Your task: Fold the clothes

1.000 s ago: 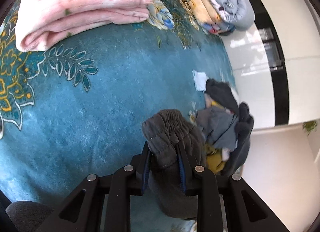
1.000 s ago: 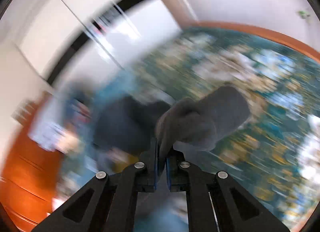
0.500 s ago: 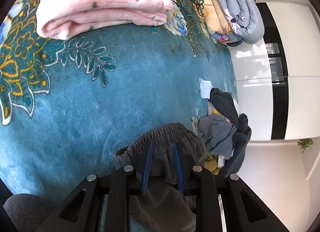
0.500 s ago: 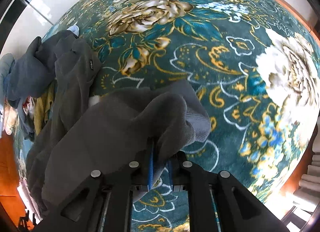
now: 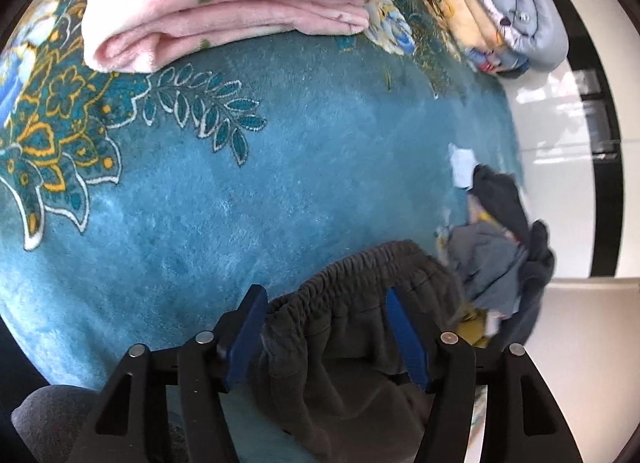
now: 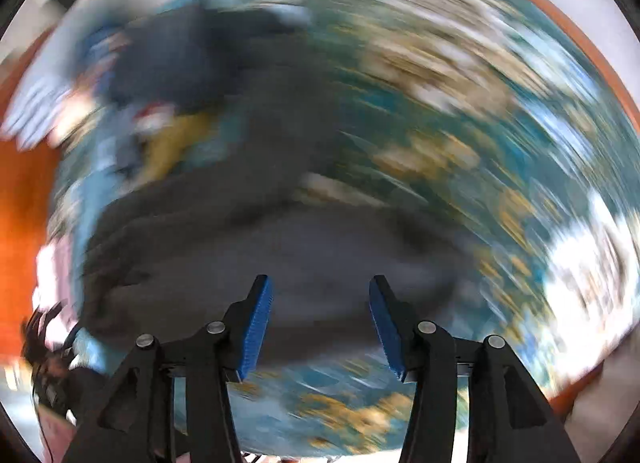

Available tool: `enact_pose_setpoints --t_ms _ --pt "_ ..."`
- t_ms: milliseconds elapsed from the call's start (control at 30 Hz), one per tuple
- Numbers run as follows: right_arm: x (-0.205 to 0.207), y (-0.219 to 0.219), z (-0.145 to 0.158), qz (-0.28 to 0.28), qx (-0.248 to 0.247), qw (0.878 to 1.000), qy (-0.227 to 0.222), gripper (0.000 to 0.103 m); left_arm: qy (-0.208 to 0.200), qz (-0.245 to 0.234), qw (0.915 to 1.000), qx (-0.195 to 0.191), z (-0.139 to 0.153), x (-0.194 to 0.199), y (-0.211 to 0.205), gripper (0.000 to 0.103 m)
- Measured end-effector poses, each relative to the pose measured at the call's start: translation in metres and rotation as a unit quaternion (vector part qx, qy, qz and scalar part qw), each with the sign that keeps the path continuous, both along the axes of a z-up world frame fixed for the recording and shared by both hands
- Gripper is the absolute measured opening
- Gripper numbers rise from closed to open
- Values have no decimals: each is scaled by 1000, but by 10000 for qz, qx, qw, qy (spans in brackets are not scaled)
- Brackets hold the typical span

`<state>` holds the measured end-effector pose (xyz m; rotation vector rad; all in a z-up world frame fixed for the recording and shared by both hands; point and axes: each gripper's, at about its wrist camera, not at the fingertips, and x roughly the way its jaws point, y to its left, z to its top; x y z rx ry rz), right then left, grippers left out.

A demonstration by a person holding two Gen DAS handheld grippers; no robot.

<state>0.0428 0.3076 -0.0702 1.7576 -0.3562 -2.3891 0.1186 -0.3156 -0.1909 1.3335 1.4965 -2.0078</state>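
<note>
Grey trousers (image 5: 360,327), soft, limp and light by my judgement, lay crumpled on the teal carpet (image 5: 280,167) near its edge, between my left gripper (image 5: 326,327) and right gripper (image 6: 318,323), both spread apart and unclamped; I judged the elastic waistband (image 5: 360,267) the best hold.

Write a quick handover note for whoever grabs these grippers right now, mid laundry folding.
Left gripper: open, fingers straddling the elastic waistband of the dark grey pants, which lie on the teal carpet.
Right gripper: open, nothing held; its view is badly motion-blurred, with dark grey fabric below.
Unfolded clothes pile sits just right of the pants. A folded pink blanket and a folded stack of bedding lie at the far side.
Done: pants laid on the carpet.
Left: whether they are folded cannot be told; then the pile.
</note>
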Motion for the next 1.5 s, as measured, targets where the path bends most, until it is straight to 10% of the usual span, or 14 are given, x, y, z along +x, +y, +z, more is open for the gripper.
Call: enact_pose_setpoints --t_ms 333,433,900,1000,1133,1233,1500 --pt "-139 -315 -50 3020 -638 9510 203 67 -5 -21 9975 -709 12 3 14 69" --pt "-151 -342 -74 3226 -473 9453 -104 69 -168 158 9945 -1022 11 2 11 75" --pt "-183 -404 -149 3785 -227 9157 -1330 70 -551 -725 9958 117 -39 -33 12 79" --pt "-175 -404 -141 3961 -186 9095 -1250 55 -496 -719 9960 178 -38 -33 13 77" --pt "-164 -400 -127 3948 -15 9136 -969 20 -448 -715 9963 182 -36 -32 13 41" --pt "-157 -397 -115 3918 116 9169 -749 15 -420 -772 9961 111 -32 -31 11 22" --pt "-160 -435 -58 3890 -94 9201 446 12 661 -26 9957 -641 12 -2 -3 20"
